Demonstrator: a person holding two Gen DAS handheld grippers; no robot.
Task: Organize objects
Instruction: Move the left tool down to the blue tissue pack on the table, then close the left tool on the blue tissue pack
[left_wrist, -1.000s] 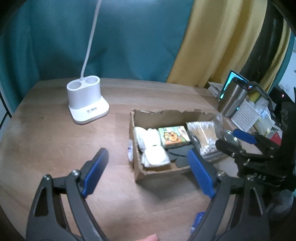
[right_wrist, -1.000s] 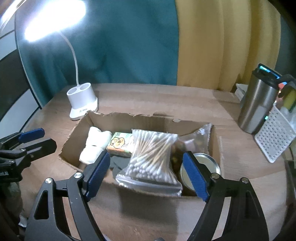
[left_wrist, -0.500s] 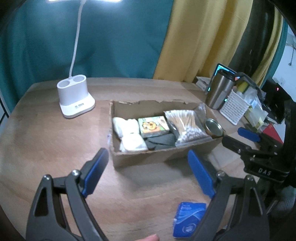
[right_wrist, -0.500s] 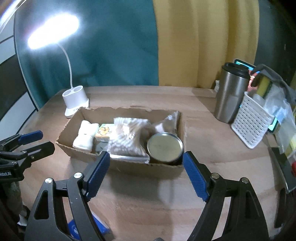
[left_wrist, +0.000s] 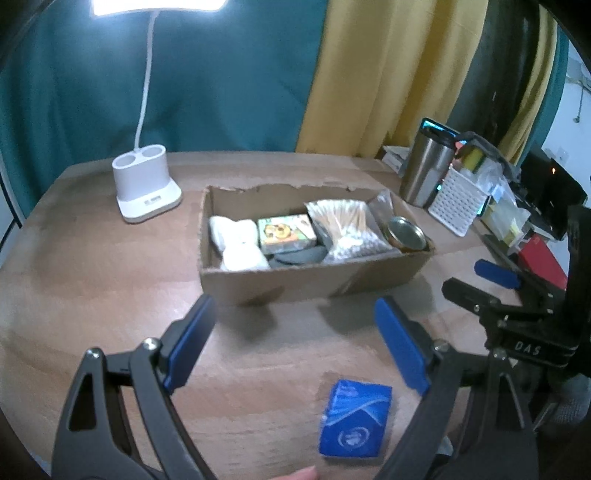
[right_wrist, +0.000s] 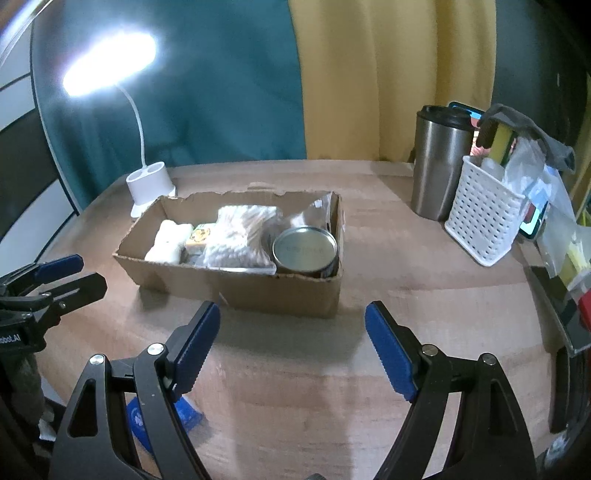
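I hold both the left gripper (left_wrist: 291, 345) and right gripper (right_wrist: 291, 349) with jaws wide open, empty, near the torn brown cardboard box (left_wrist: 303, 282) mid-counter; a blue packet (left_wrist: 355, 421) lies nearer.

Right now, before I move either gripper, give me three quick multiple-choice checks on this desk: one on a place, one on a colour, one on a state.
1. Where is the blue packet?
A. In the cardboard box
B. On the table, in front of the box
C. In the white basket

2. What colour is the lamp base?
A. White
B. Black
C. Yellow

3. How is the left gripper?
A. Shut on the packet
B. Shut, empty
C. Open, empty

Answers: 1 B, it lies on bare wood nearer the camera than the box. 2 A, plainly white. 3 C, jaws wide apart, nothing between.
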